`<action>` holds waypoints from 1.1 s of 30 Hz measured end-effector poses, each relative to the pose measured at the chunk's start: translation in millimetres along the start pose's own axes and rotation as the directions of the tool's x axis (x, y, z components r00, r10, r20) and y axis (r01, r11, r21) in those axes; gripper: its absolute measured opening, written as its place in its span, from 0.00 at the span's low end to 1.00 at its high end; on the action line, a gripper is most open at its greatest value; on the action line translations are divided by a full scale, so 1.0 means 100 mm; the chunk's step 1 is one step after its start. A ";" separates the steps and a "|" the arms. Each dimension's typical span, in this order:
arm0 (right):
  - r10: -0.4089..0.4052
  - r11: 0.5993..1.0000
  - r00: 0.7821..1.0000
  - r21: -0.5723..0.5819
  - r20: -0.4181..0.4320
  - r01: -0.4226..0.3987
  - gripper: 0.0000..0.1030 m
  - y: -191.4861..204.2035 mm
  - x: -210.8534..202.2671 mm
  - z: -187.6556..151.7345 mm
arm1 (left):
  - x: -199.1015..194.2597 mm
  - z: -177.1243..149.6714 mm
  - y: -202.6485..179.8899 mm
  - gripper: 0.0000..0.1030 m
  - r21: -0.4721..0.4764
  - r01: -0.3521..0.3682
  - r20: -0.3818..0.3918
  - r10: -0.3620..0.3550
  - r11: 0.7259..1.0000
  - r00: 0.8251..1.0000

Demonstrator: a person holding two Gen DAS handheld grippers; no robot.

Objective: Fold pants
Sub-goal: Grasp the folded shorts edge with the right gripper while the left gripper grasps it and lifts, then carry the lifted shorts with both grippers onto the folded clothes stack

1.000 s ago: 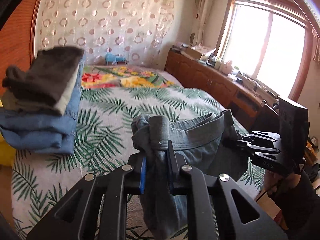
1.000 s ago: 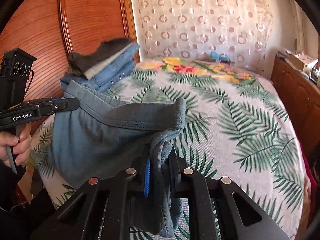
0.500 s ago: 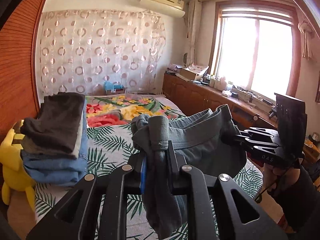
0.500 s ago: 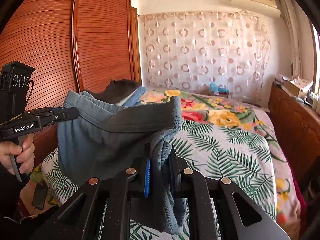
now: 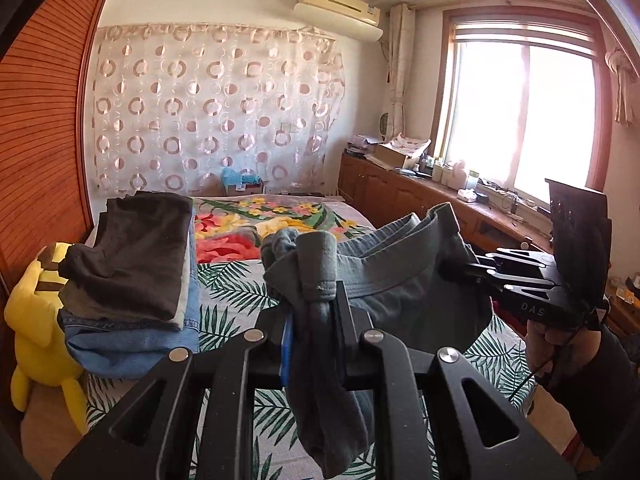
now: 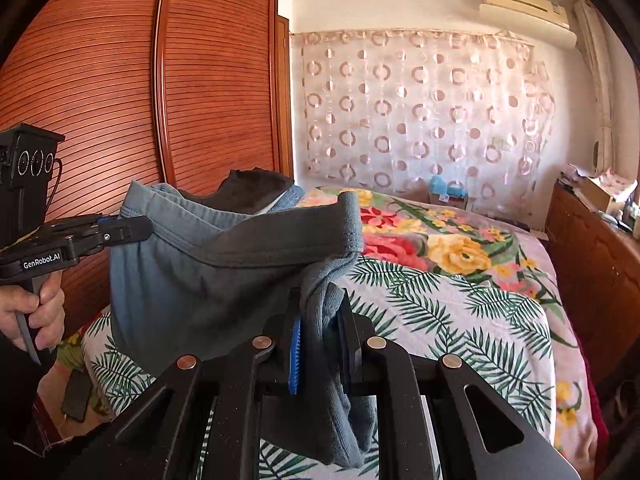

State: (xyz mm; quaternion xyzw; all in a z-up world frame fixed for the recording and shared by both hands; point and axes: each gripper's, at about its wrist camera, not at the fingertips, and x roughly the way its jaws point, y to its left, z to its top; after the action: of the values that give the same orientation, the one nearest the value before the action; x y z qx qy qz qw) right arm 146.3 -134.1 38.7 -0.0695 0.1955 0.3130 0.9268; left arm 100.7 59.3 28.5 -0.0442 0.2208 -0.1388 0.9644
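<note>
Left wrist view: the left claw point(image 5: 314, 320) is clamped on one bunched end of the grey-blue pants' point(image 5: 384, 276) waistband, held in the air above the bed point(image 5: 240, 292); the right claw point(image 5: 460, 268) grips the far end. A stack of folded clothes point(image 5: 132, 272) sits beside a yellow plush toy point(image 5: 36, 320).

Right wrist view: the right claw point(image 6: 320, 332) pinches the pants point(image 6: 208, 276), the waistband stretched across to the left claw point(image 6: 140, 229), a hand point(image 6: 34, 312) on its handle.

Grey-blue pants point(image 5: 384, 280); bedspread point(image 6: 460, 300) white with green fern leaves; yellow plush toy point(image 5: 36, 320); curtain point(image 5: 216, 112) white, pink rings.
</note>
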 end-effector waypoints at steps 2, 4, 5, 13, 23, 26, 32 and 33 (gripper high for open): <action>0.007 1.000 1.000 -0.008 -0.003 -0.007 0.14 -0.01 0.06 0.03 | 0.04 0.01 0.03 0.17 -0.004 -0.010 -0.003 0.010 1.000 1.000; 0.014 1.000 1.000 -0.022 -0.008 -0.014 0.14 -0.02 0.11 0.07 | 0.07 0.02 0.06 0.17 -0.006 -0.020 -0.007 0.020 1.000 1.000; 0.016 0.999 1.000 -0.030 -0.009 -0.016 0.14 -0.03 0.14 0.08 | 0.09 0.02 0.08 0.17 -0.007 -0.027 -0.008 0.027 1.000 1.000; 0.052 0.997 0.998 -0.055 -0.024 -0.053 0.14 -0.16 0.48 0.25 | 0.20 0.13 0.24 0.17 -0.016 -0.075 -0.017 0.075 0.997 0.997; 0.081 0.990 0.997 -0.112 -0.015 -0.082 0.14 -0.30 0.95 0.60 | 0.26 0.37 0.48 0.17 -0.020 -0.114 0.018 0.114 0.993 0.993; 0.088 0.987 0.996 -0.138 0.003 -0.087 0.14 -0.32 1.08 0.73 | 0.24 0.46 0.58 0.17 -0.022 -0.128 0.042 0.128 0.992 0.991; 0.106 0.978 0.993 -0.187 0.047 -0.096 0.14 -0.31 1.33 1.02 | 0.24 0.61 0.83 0.17 -0.036 -0.171 0.073 0.173 0.985 0.982; 0.110 0.975 0.993 -0.198 0.053 -0.098 0.14 -0.30 1.37 1.07 | 0.23 0.63 0.88 0.17 -0.040 -0.178 0.079 0.181 0.983 0.980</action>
State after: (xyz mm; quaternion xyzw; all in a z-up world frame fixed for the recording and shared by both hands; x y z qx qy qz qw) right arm 297.9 -55.1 80.8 -0.1395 0.1378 0.3807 0.9037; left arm 169.6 138.4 62.5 -0.0458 0.1862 -0.0457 0.9804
